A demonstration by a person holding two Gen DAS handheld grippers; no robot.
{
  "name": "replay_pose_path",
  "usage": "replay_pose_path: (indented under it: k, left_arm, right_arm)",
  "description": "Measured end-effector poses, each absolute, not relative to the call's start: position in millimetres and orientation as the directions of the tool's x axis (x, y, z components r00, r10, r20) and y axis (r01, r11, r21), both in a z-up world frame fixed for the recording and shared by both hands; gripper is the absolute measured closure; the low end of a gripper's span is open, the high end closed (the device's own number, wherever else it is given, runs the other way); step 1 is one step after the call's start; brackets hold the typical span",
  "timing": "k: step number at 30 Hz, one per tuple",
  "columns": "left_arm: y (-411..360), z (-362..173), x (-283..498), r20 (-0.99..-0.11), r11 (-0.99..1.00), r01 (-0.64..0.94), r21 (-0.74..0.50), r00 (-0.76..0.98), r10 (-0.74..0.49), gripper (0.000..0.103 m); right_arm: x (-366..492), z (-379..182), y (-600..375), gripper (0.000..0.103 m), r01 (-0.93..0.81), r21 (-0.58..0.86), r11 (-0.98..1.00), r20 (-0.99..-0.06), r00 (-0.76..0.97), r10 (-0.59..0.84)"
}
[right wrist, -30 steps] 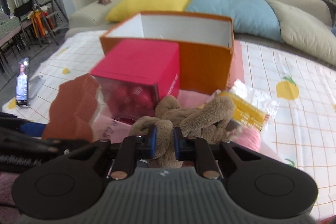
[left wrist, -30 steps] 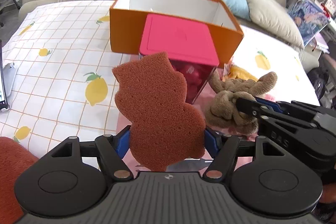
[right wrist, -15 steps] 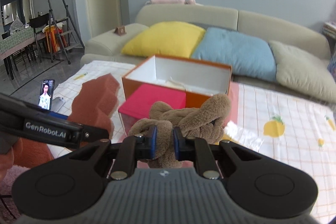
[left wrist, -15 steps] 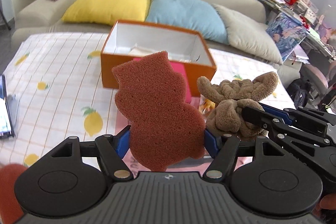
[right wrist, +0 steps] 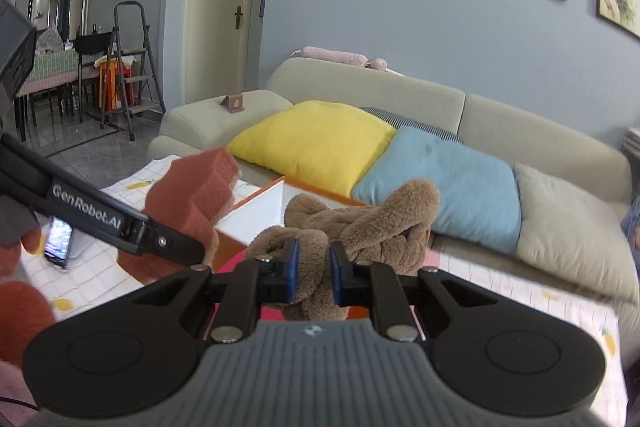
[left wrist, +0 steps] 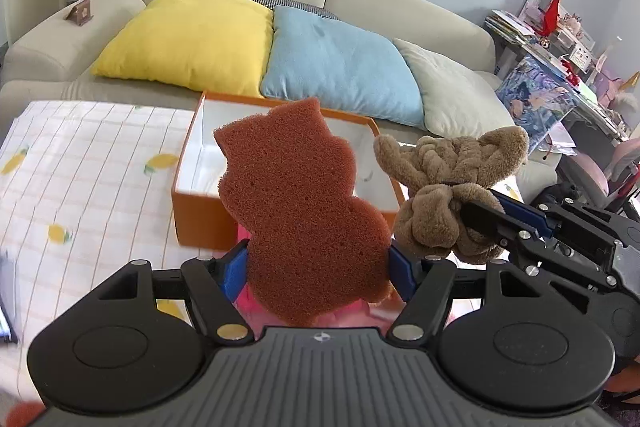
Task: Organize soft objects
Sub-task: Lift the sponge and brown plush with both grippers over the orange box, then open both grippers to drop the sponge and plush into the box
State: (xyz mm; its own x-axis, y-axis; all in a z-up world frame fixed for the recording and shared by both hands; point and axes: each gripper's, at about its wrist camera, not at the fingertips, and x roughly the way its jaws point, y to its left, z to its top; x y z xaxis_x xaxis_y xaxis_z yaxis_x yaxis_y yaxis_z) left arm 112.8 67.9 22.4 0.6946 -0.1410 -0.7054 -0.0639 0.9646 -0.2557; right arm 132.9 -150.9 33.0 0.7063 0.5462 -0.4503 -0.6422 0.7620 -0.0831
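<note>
The sponge [left wrist: 298,211] hides much of the orange box [left wrist: 200,223] interior.

one sponge [left wrist: 304,211], one plush toy [left wrist: 448,187], one orange box [left wrist: 200,215], three cushions [left wrist: 340,63].

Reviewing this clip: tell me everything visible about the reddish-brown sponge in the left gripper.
The sponge is a flat, rust-brown piece of open-pored foam cut into a cat-like outline, with two ear points on top and a wider rounded base. It stands upright, its broad face to the left wrist camera, clamped at its lower sides between the blue pads of the left gripper. It is held in the air in front of the orange box. From the right wrist view it shows edge-on, with a paler layer on its far face.
</note>
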Motion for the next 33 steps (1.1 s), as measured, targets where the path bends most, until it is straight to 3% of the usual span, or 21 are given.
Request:
replay_pose_path:
  k: [11, 21, 22, 24, 33]
  left_arm:
    - [81, 5, 211, -0.751, 0.981, -0.062, -0.181, 0.653, -0.097, 0.023]
    - [92, -51, 286, -0.826, 0.973, -0.063, -0.222, 0.542, -0.153, 0.023]
    - [91, -56, 291, -0.835, 0.976, -0.057, -0.211, 0.530, -0.150, 0.023]
    - [86, -65, 299, -0.852, 0.980, -0.049, -0.192, 0.504, -0.142, 0.023]
    - [77, -96, 314, -0.897, 0.986, -0.056, -0.158, 0.425, -0.120, 0.018]
  right_arm:
    - [238, 5, -109, 0.089, -0.624, -0.175, 0.762, -0.516, 0.717, 0.469]
    - [316, -52, -70, 0.089, -0.630, -0.238, 0.739, -0.627, 0.681, 0.378]
    - [321, -57, -68, 0.089, -0.633, -0.249, 0.733, -0.634, 0.679, 0.371]
    - [328, -67, -63, 0.101, -0.643, -0.270, 0.717, -0.647, 0.673, 0.359]
    - [342, -92, -65, 0.099, -0.643, -0.250, 0.724, -0.705, 0.633, 0.319]
